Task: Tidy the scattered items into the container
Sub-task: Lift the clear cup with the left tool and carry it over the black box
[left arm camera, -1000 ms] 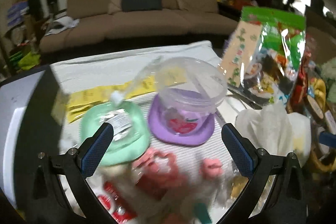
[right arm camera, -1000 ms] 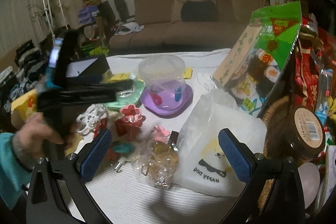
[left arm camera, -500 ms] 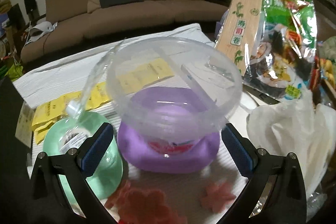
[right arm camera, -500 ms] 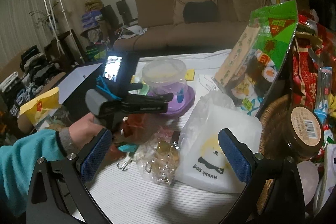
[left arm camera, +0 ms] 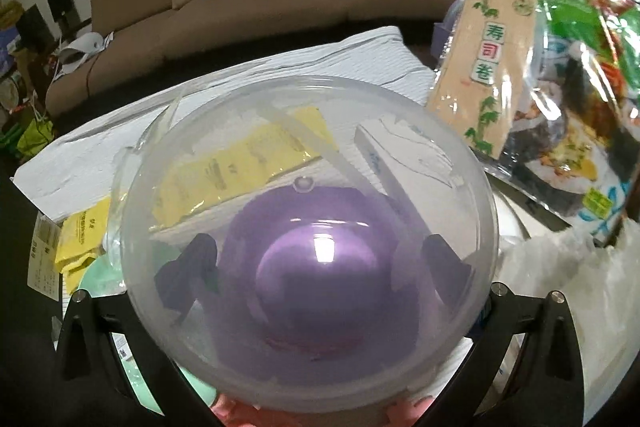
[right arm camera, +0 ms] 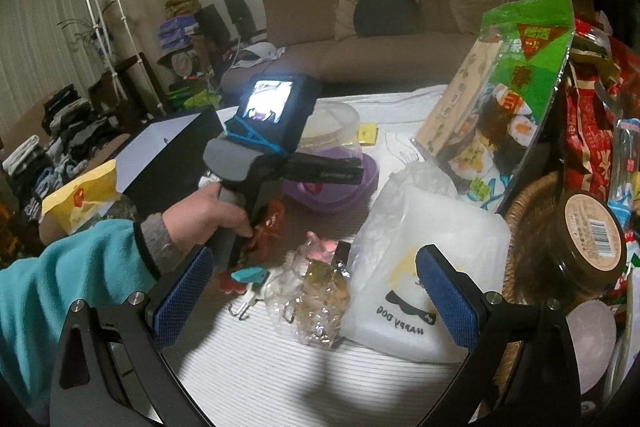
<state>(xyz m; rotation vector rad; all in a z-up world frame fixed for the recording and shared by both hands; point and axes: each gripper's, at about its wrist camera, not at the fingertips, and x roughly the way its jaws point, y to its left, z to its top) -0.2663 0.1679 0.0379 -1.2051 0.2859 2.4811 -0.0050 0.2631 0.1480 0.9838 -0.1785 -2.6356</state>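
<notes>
A clear round tub [left arm camera: 304, 147] standing on a purple lid [right arm camera: 344, 191] fills the left wrist view. My left gripper [left arm camera: 316, 267] is open, one finger on each side of the tub; both show through its plastic. In the right wrist view a hand in a teal sleeve [right arm camera: 80, 267] holds that gripper against the tub [right arm camera: 336, 123]. My right gripper [right arm camera: 312, 291] is open and empty, hovering above a crinkly clear bag of gold pieces [right arm camera: 316, 291]. Red flower shapes [right arm camera: 268, 227], a pink piece [right arm camera: 320, 247] and a teal clip [right arm camera: 248, 273] lie scattered on the white cloth.
A white "HAPPY DOG" bag [right arm camera: 432, 267] lies right of the small items. A sushi kit pack [right arm camera: 500, 87] leans behind it. A wicker basket [right arm camera: 528, 211] and brown jar [right arm camera: 592, 235] crowd the right edge. A mint lid [left arm camera: 96, 279], yellow packets [left arm camera: 240, 155] and a black box [right arm camera: 168, 155] sit left.
My left gripper has moved forward from the small items to the clear tub, and its fingers now straddle it. My right gripper has held nearly still and stayed open.
</notes>
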